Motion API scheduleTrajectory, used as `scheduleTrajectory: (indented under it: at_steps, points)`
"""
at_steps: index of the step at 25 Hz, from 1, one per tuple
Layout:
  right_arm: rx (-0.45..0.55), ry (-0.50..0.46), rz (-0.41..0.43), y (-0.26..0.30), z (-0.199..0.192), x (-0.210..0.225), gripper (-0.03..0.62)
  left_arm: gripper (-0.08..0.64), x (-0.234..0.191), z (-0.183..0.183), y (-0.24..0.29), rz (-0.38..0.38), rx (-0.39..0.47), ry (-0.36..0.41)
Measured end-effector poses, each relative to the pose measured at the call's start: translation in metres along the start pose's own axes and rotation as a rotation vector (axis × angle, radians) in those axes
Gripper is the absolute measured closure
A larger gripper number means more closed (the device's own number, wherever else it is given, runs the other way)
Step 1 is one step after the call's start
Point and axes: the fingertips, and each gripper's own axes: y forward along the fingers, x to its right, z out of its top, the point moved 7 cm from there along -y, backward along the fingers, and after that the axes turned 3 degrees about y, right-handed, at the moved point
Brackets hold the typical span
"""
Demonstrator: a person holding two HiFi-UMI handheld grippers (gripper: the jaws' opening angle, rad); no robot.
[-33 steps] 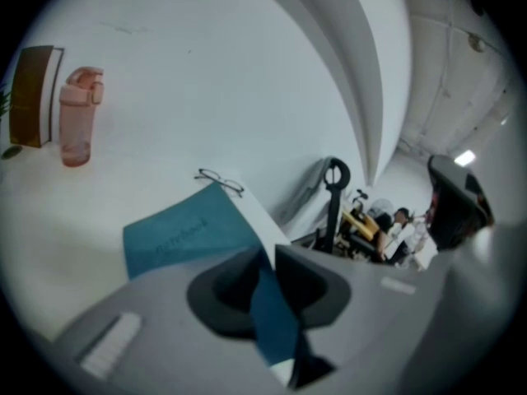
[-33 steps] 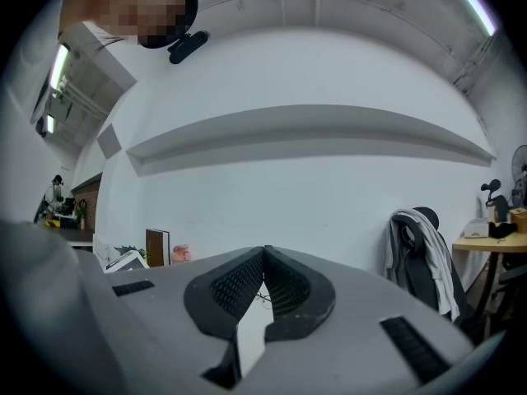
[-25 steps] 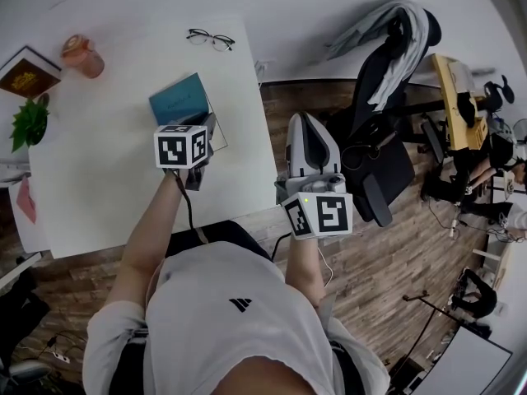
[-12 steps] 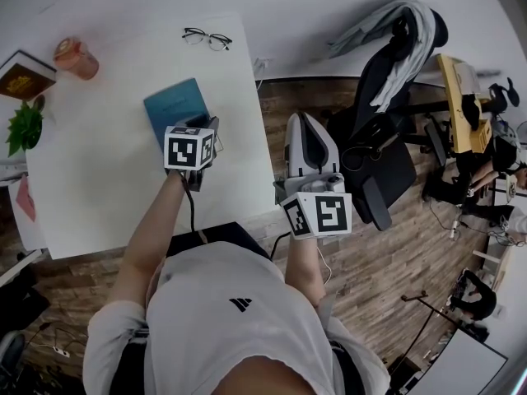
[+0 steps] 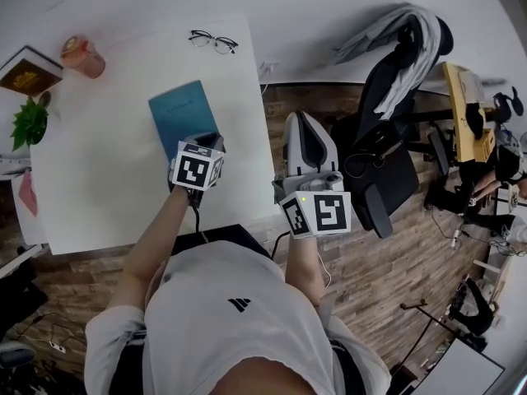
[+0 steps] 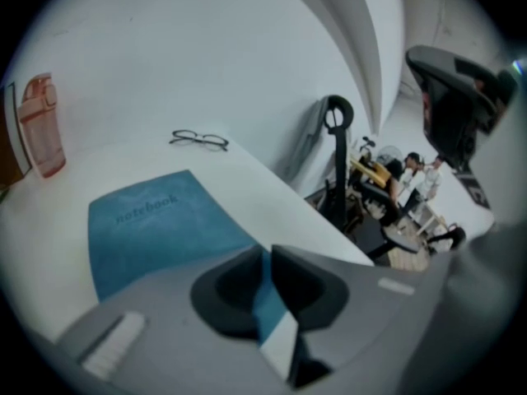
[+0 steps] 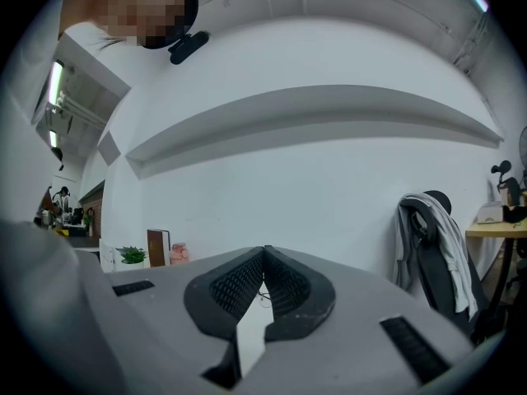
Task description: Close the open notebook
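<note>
Closing claw, left gripper (image 6: 268, 257): jaws narrowing to a slim gap, nothing between them; it hovers at the near edge of the notebook (image 6: 156, 220).
notebook: teal, cover shut, flat on the table (image 5: 107, 188), toward its right edge.
right gripper (image 7: 264, 255): jaws clenched, empty, off the table's right edge.
glasses (image 5: 211, 39): far right corner.
cup (image 5: 82, 56): far left corner.

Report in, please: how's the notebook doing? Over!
Left gripper at the notebook near edge, jaws closing on nothing. Right gripper shut, empty. That notebook: closed, flat. Nothing blocking.
</note>
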Motion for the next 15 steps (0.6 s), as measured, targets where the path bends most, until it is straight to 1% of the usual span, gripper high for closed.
scheduleTrajectory:
  at_steps: [3, 5, 12, 15]
  points:
    - [0.002, 0.001, 0.014, 0.002, 0.0, -0.003, 0.597, 0.543, 0.004, -0.007, -0.002, 0.017, -0.015, 0.042]
    - [0.004, 0.002, 0.02, 0.003, 0.0, -0.004, 0.597, 0.549, 0.005, -0.008, -0.001, 0.027, -0.011, 0.062]
    - [0.004, 0.002, 0.025, -0.001, -0.001, -0.008, 0.597, 0.551, 0.005, -0.008, 0.001, 0.032, 0.005, 0.079]
    - [0.006, -0.005, 0.026, -0.003, 0.0, -0.012, 0.597, 0.551, 0.009, -0.008, -0.003, 0.016, 0.012, 0.104]
